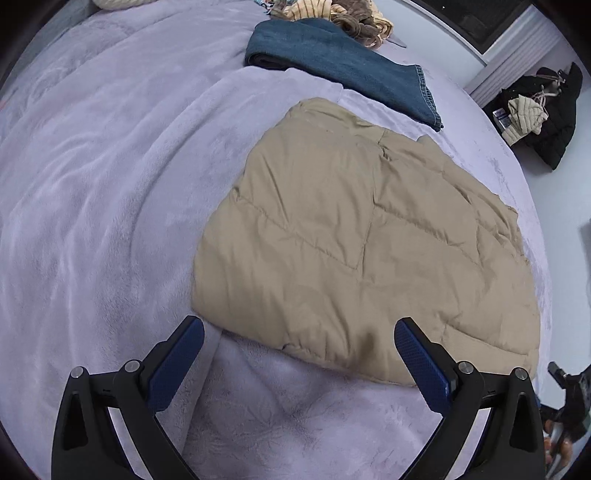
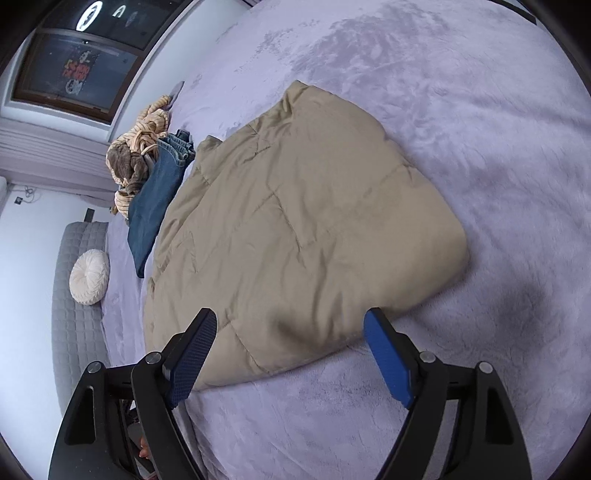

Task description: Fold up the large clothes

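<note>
Lavender plush bedding (image 1: pixel 96 192) is covering the whole work surface, and both views are looking down onto it at a slant. Left gripper (image 1: pixel 299 347): its jaws are standing at their widest, with nothing between the blue pads (image 1: pixel 177 365); they are hovering over the near hem of the tan quilted garment (image 1: pixel 362 236), one pad lying over bare bedding and the other over the cloth's edge. Right gripper (image 2: pixel 290 343): also spread wide and carrying nothing, framing a near corner of the same tan quilted garment (image 2: pixel 295 221). The garment is lying in a thick, roughly rectangular bundle near the middle of the bed, apparently folded over on itself at least once. Just beyond it, folded jeans (image 1: pixel 343 66) are touching or nearly touching its far edge, with a crumpled striped garment (image 1: pixel 354 18) behind them; a round cream cushion (image 2: pixel 89 277) is resting against a grey quilted headboard (image 2: pixel 70 295), and dark clothing (image 1: pixel 550 114) is piled off the bed.

Risks, as judged from this arrangement:
- The padded filling is looking springy, so the bundle may be pushing itself open once left alone.
- A pinch at the hem may be catching only the top layer, peeling the fold apart, or snagging the plush bedding beneath.
- The slick shell may be slipping from the pads during a lift.
- Any sweep toward the far side may be shoving the jeans out of their fold.
</note>
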The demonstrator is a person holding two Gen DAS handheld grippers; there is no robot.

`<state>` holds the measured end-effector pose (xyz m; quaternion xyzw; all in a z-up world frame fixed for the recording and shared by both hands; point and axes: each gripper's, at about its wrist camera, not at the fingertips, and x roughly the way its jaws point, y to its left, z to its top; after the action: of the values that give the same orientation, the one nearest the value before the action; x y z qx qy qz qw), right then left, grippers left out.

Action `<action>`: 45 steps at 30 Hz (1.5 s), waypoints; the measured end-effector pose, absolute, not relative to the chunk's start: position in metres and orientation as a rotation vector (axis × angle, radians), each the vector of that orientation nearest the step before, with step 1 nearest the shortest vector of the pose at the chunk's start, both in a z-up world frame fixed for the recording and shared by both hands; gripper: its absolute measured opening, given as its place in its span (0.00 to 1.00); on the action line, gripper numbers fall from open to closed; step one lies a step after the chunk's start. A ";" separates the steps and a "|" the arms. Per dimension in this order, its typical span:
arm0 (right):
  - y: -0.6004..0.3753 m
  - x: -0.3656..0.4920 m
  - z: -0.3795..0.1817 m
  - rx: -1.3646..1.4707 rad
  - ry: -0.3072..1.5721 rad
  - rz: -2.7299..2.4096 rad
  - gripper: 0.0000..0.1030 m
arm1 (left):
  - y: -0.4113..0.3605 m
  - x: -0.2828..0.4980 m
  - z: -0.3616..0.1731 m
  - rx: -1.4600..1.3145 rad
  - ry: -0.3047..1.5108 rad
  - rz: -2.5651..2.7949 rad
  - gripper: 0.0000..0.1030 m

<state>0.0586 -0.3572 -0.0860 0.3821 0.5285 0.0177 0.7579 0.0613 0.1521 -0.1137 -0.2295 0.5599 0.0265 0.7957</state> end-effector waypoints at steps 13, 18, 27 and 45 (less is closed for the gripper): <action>-0.372 0.042 -0.137 1.040 1.162 -0.020 0.84 | 0.150 0.057 -0.164 -0.815 1.264 -0.083 1.00; -0.371 0.050 -0.145 1.095 1.135 -0.012 1.00 | 0.145 0.072 -0.168 -0.834 1.244 -0.089 1.00; -0.360 0.083 -0.151 1.195 1.091 0.086 1.00 | 0.147 0.112 -0.179 -0.938 1.177 -0.064 1.00; -0.370 0.100 -0.185 1.421 1.123 0.201 0.28 | 0.129 0.103 -0.112 -0.736 0.957 0.016 0.16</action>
<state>0.0997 -0.3700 -0.1854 0.6161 0.4870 0.0872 0.6129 0.1032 0.1293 -0.1122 -0.3460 0.4501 0.0077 0.8232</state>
